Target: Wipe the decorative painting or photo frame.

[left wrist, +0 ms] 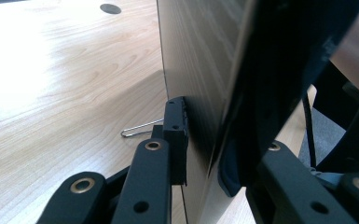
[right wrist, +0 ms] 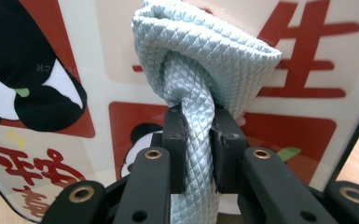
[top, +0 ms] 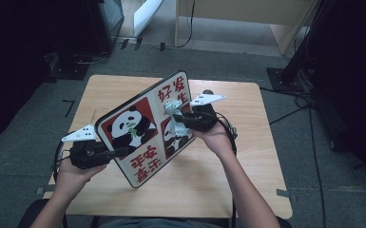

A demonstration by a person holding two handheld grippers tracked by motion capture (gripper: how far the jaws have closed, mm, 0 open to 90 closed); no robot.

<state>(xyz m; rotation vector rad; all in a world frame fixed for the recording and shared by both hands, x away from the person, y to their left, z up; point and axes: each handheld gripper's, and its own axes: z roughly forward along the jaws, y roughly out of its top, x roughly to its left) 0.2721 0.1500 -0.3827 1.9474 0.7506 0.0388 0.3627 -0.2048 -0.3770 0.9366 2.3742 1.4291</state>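
A rounded board [top: 138, 128] printed with pandas and red characters stands tilted on its edge on the wooden table [top: 247, 156]. My left gripper [top: 121, 152] is shut on the board's lower left edge. In the left gripper view the board [left wrist: 196, 60] runs edge-on between the jaws of that gripper [left wrist: 205, 154]. My right gripper [top: 178, 118] is shut on a bunched light blue cloth [top: 172, 108], which presses against the board's printed face. In the right gripper view the cloth [right wrist: 205, 60] rises folded from that gripper [right wrist: 198, 144], with the board [right wrist: 307, 46] right behind it.
A thin bent metal wire [left wrist: 137, 129] lies on the table beside the board's back. A dark round hole [left wrist: 110, 8] sits near the table's far edge. Cables [top: 294, 102] and black stands [top: 285, 76] lie on the floor to the right.
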